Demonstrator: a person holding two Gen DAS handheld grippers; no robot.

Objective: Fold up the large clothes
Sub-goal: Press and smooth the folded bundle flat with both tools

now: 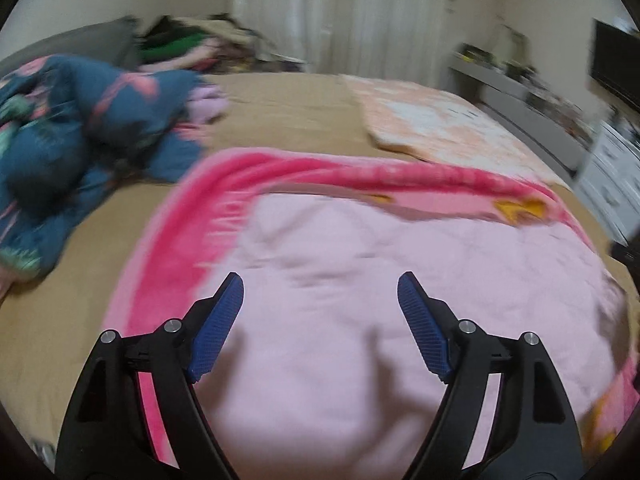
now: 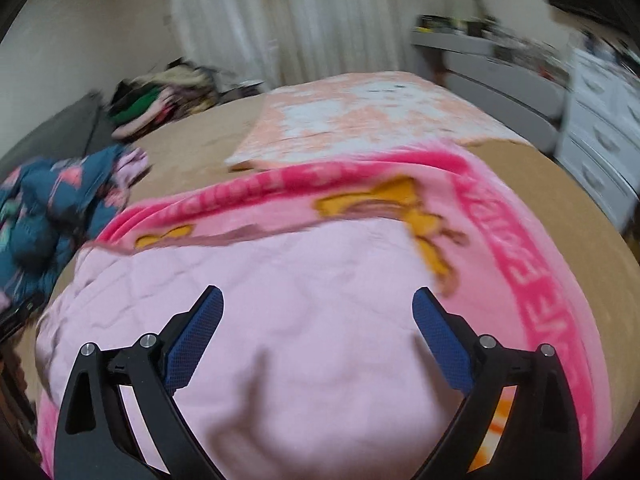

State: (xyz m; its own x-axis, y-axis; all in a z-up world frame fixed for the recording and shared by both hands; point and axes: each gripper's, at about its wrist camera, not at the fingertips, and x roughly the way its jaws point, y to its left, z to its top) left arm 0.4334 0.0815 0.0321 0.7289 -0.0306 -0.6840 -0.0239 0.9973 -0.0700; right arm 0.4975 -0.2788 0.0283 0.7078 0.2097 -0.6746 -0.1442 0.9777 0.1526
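Left tongs: you are holding the left tongs spread wide above the pale pink middle of the pink blanket, with nothing between the blue pads.
Right tongs: you are keeping the right tongs spread just as wide over the same pale area of the pink blanket; the pads are gripping nothing.
Pink blanket: it is lying on the bed, its far edge turned back so the hot-pink border and yellow motifs are showing along the top and the right side.
Bed: its tan cover is showing around the blanket on every visible side.
Peach blanket: a peach-and-white blanket is lying flat just beyond the pink one, towards the curtains.
Blue bundle: a crumpled blue printed bundle is sitting to your left on the bed, near the pink border.
Clothes pile: a heap of mixed clothes is resting at the far left corner.
Drawers: white drawers are standing to your right, off the bed.
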